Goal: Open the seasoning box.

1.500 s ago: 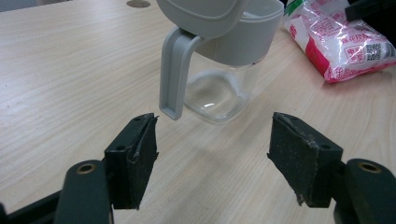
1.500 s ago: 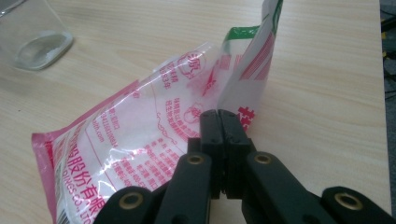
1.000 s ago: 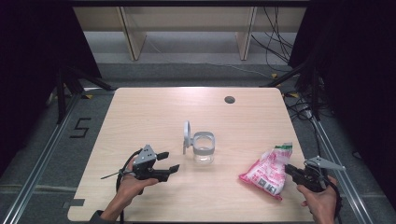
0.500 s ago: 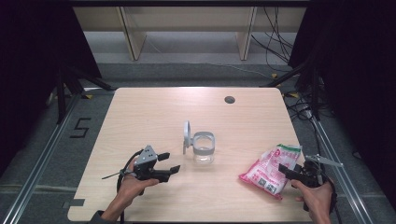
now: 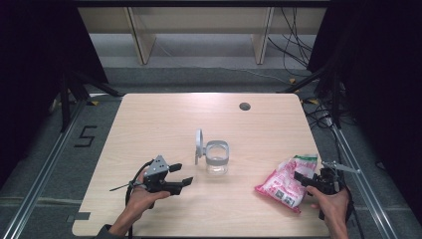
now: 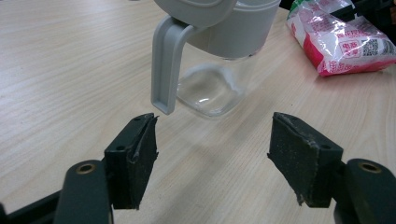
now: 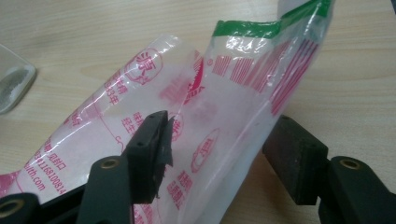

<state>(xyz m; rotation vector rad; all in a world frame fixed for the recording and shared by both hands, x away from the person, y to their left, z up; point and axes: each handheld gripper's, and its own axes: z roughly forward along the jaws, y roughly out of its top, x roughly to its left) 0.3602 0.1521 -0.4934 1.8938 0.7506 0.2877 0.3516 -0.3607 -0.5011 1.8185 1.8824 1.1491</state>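
Wood-grain table (image 5: 149, 129) carries everything, with a small dark hole (image 5: 244, 106) near its far edge toward the right corner. Near the table's middle stands a clear jar (image 5: 217, 159) with a grey collar, its grey lid (image 5: 198, 144) flipped up on the left side. Toward the near right corner lies a pink-and-white printed bag (image 5: 282, 184) with a green strip at its top end, its far end lifted off the wood. Right gripper (image 5: 309, 181) sits at the right edge of the table; its jaws have just been opening and then easing slightly inward, and now stand apart with the bag's upper part between them, the pads not pressing it. Left gripper (image 5: 181, 175) rests near the near left corner, jaws wide apart and empty, pointing at the jar.
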